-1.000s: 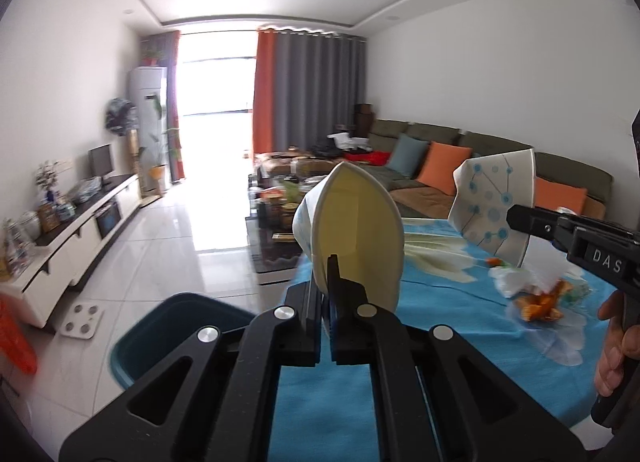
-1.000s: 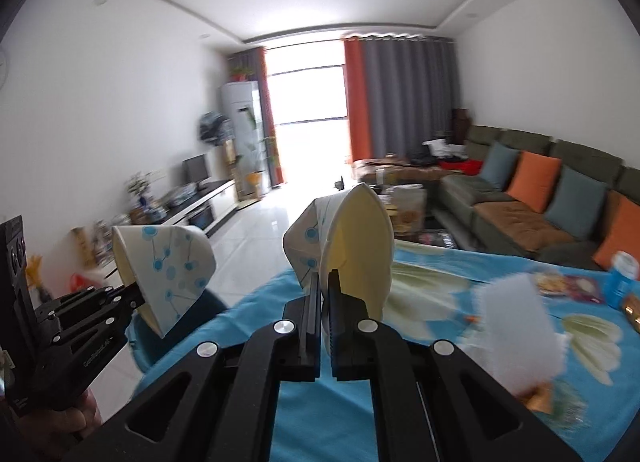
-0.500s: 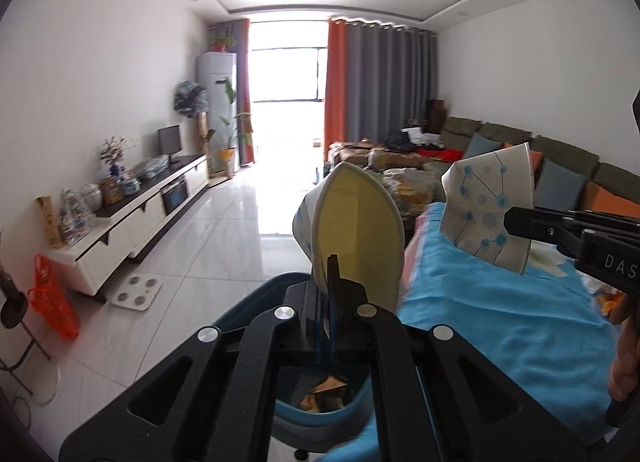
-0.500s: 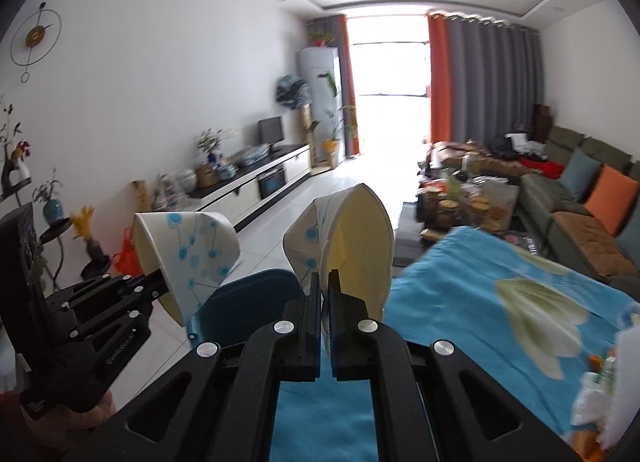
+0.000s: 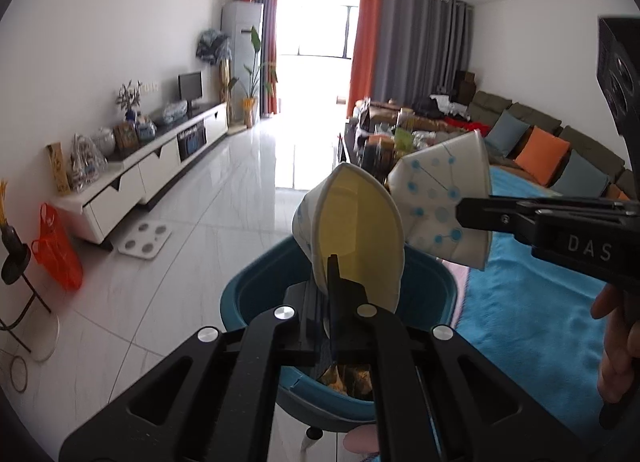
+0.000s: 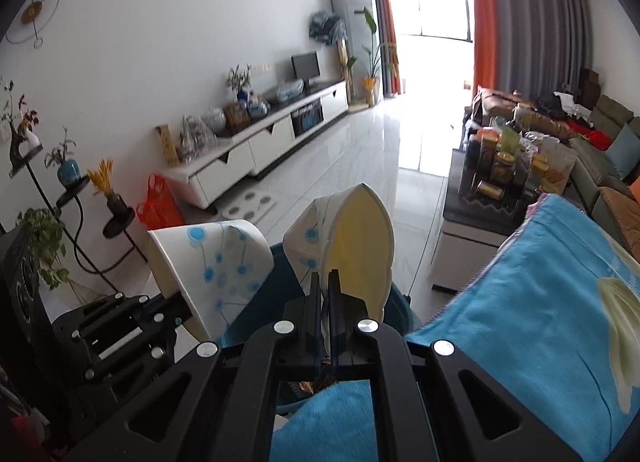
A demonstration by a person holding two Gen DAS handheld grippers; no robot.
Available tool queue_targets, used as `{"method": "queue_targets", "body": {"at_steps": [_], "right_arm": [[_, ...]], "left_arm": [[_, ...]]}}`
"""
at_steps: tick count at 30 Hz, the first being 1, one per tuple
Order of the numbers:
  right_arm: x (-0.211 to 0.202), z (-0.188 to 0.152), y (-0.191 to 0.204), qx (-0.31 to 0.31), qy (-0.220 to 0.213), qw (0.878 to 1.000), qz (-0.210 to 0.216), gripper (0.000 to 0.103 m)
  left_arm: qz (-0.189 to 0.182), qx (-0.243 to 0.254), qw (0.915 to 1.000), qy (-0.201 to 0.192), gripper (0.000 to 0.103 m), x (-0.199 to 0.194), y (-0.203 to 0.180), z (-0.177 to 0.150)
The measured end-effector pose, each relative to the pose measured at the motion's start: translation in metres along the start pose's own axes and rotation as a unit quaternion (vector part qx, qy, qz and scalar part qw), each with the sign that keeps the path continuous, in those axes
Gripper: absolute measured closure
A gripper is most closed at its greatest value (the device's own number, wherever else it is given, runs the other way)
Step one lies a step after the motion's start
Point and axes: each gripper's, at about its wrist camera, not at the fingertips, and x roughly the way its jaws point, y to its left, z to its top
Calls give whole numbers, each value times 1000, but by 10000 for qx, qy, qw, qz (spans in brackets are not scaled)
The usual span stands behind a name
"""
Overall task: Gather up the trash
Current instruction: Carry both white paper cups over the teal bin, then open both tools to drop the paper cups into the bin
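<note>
The left gripper (image 5: 334, 282) is clamped on the wall of a squashed paper cup (image 5: 356, 238), held over the teal trash bin (image 5: 248, 290). The right gripper (image 6: 325, 294) pinches a second paper cup (image 6: 352, 246) beside it, the blue tablecloth (image 6: 532, 302) edge alongside, white TV cabinet (image 5: 152, 174) beyond

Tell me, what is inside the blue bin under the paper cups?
Inside the blue bin, only some brownish-orange scraps show. The left gripper and its paper cup cover the rest.
</note>
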Motion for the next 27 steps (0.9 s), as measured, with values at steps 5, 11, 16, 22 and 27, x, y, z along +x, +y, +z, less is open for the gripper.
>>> {"method": "queue_targets", "body": {"at_steps": [5,11,16,22,27], "right_arm": [[24,6,4,-58,350,9994,-15,101],[44,7,8,-176,647,9977,-90,101],[56,10,7,-169,813,9965,-113,100],[63,12,6,-148,875,9960,-103,94],[56,13,4,-89,772,9970,-70,76]], "left_arm": [[37,-44,9996,263,100,32,0,-4],[61,31,9991,422,100,62,-5,-4],[50,60,9980,627,99,86,-5,-6],[132,73,9976,673,87,96,-13,-8],[241,19,9983,532,67,90,-13,-2]]}}
